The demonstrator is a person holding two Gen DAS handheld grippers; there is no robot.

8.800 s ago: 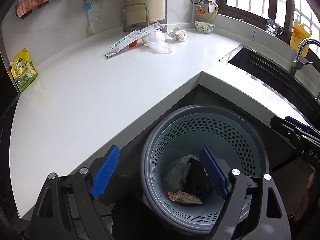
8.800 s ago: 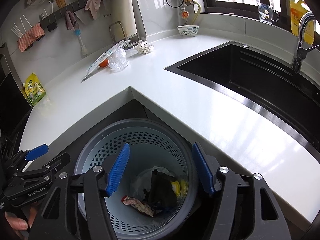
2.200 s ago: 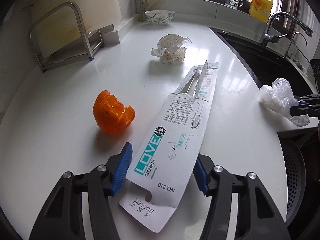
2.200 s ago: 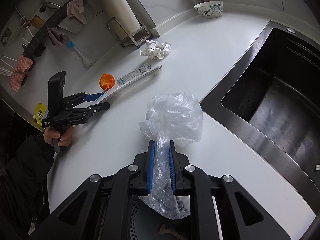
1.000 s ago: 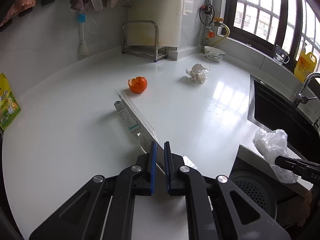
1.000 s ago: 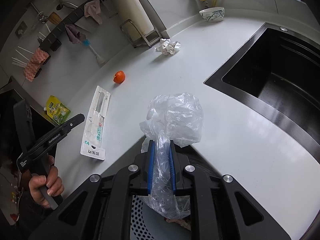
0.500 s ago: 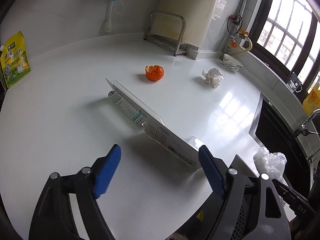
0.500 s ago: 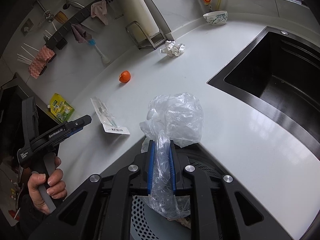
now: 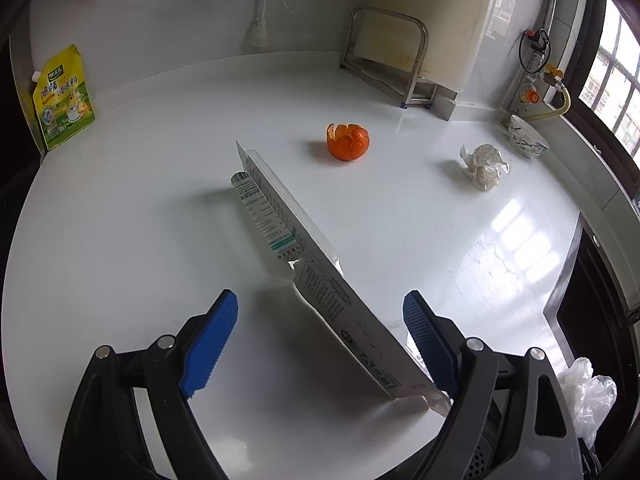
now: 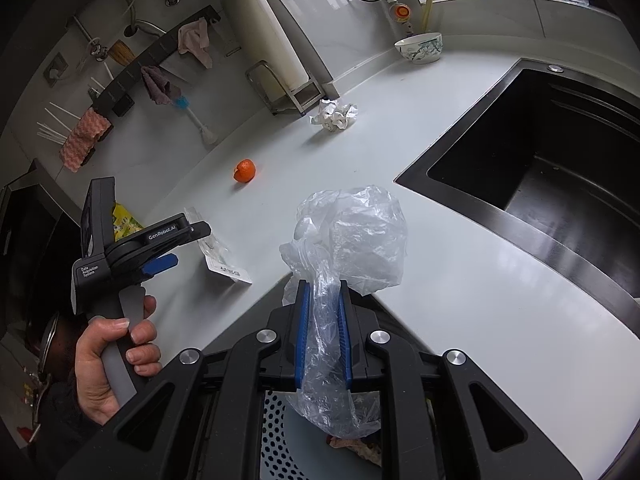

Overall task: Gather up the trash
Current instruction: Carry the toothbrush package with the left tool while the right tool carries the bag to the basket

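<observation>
**White counter, trash half gathered**

On the white countertop (image 9: 120,240) we see the toothbrush package (image 9: 320,280) tilted on edge between our wide-open left gripper (image 9: 320,340), touching neither pad. Beyond the package: orange peel (image 9: 347,142), crumpled paper (image 9: 484,166). Our right gripper (image 10: 322,312) pinches the plastic bag (image 10: 352,236) above the perforated bin (image 10: 276,432).

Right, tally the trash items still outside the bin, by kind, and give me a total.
Plastic bag, clamped in the right gripper: 1
Toothbrush package, on the counter between the open fingers of the left gripper: 1
Orange peel: 1
Crumpled paper: 1
Total: 4
</observation>
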